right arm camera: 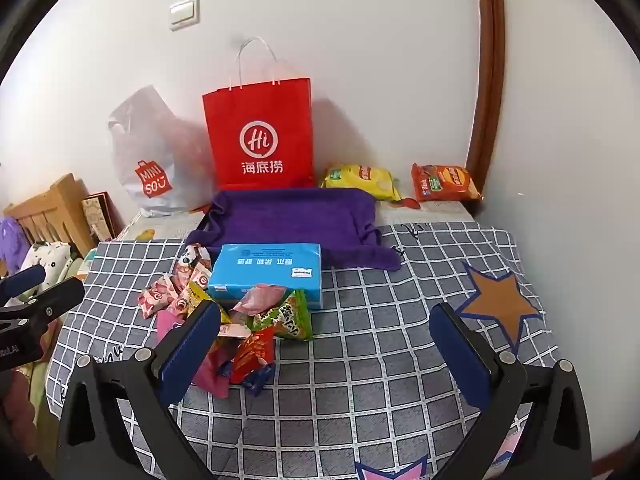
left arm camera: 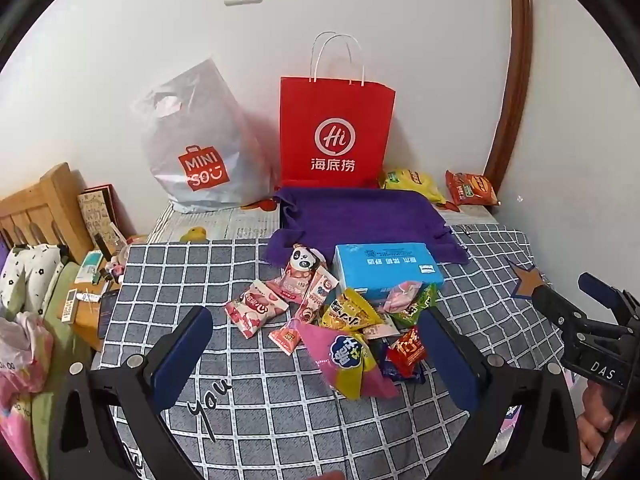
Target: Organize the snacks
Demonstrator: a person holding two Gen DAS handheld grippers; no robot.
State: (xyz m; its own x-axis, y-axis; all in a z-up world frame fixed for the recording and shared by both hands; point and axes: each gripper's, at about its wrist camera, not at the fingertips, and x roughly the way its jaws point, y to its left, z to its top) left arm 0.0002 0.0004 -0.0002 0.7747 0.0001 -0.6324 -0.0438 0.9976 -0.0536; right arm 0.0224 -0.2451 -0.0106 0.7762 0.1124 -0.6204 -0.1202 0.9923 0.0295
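A heap of small snack packets [left arm camera: 340, 320] is seen on a grey checked cloth [left arm camera: 280, 420], just in front of a blue rectangular box [left arm camera: 386, 270] whose long axis runs left to right, its printed text upside down to the camera. The packets are crinkled foil and plastic. A pink and yellow triangular packet [left arm camera: 346, 360] lies nearest, its narrow tip pointing away towards the box. Behind the box a soft purple towel [left arm camera: 360, 216] is spread flat. A stiff red paper bag [left arm camera: 336, 132] stands upright against the wall beside a slumped glossy grey plastic bag [left arm camera: 200, 148]. The left gripper [left arm camera: 316, 364] is held over the heap, fingers wide apart, nothing clamped. The right gripper [right arm camera: 326, 354] is likewise spread wide and empty, over the cloth right of the heap.
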